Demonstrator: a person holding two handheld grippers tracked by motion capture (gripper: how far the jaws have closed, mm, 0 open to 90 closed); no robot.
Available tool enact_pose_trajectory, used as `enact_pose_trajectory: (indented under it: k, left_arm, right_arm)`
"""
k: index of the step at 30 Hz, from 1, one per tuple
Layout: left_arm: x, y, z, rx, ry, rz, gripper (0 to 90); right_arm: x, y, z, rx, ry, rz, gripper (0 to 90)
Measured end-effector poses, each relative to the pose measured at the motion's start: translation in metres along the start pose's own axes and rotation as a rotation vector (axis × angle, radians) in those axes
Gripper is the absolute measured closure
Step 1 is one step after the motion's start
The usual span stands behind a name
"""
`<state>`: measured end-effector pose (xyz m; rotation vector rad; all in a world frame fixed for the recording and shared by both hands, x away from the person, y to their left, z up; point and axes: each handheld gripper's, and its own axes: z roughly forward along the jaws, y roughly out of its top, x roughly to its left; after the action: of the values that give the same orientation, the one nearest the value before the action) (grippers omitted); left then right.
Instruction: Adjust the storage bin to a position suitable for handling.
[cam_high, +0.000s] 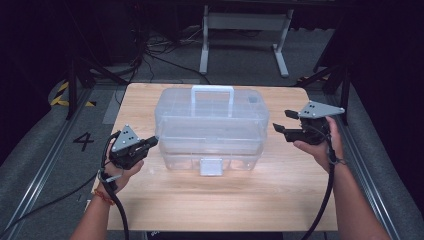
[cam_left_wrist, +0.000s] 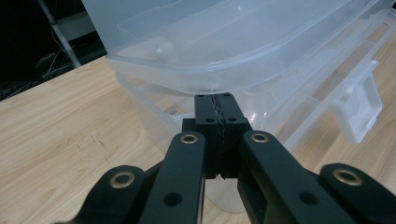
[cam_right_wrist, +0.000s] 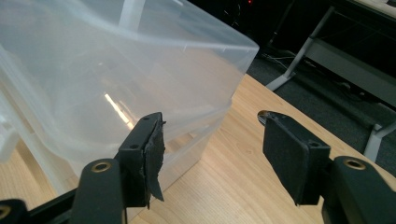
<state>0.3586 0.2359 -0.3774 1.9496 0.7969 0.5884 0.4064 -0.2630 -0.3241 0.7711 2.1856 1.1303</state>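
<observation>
A clear plastic storage box (cam_high: 210, 125) with a top handle (cam_high: 212, 92) and a white front latch (cam_high: 210, 166) stands in the middle of the wooden table (cam_high: 215, 200). My left gripper (cam_high: 154, 141) is at the box's left side. In the left gripper view its jaws (cam_left_wrist: 218, 100) are shut together with nothing between them, tips right under the lid's rim on the box (cam_left_wrist: 224, 42). My right gripper (cam_high: 281, 121) hovers just off the box's right end, open. In the right gripper view the box corner (cam_right_wrist: 93, 70) lies ahead of the open gripper (cam_right_wrist: 212, 135), not between its pads.
Bare tabletop runs in front of the box and to both sides. A white desk frame (cam_high: 245, 35) stands on the floor beyond the far edge. Black stands (cam_high: 75, 85) flank the table's back corners, and cables trail from both grippers off the near edge.
</observation>
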Motion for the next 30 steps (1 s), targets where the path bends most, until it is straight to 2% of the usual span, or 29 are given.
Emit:
enact_pose_trajectory:
  k: [5,11,18,24,28,30]
  left_arm:
    - [0.002,0.004,-0.001,0.005,0.004,0.001,89.5]
    - [0.004,0.011,-0.002,-0.001,0.009,0.010,89.4]
    - [0.007,0.017,-0.001,-0.005,0.007,0.012,88.9]
    - [0.007,0.019,0.001,-0.008,0.001,0.006,88.5]
    - [0.006,0.020,0.001,-0.014,0.011,0.013,85.8]
    - [0.005,0.021,0.000,-0.015,0.024,0.020,83.0]
  right_arm:
    - [0.007,-0.014,0.008,-0.001,-0.032,-0.020,42.0]
    - [0.012,-0.026,0.019,0.010,-0.003,-0.011,40.9]
    - [0.019,-0.027,0.026,-0.046,0.004,0.003,41.1]
    - [0.023,-0.022,0.031,-0.093,-0.011,0.011,43.7]
    - [0.024,-0.021,0.032,-0.122,0.006,0.026,52.7]
    - [0.023,-0.020,0.032,-0.139,-0.009,0.026,56.0]
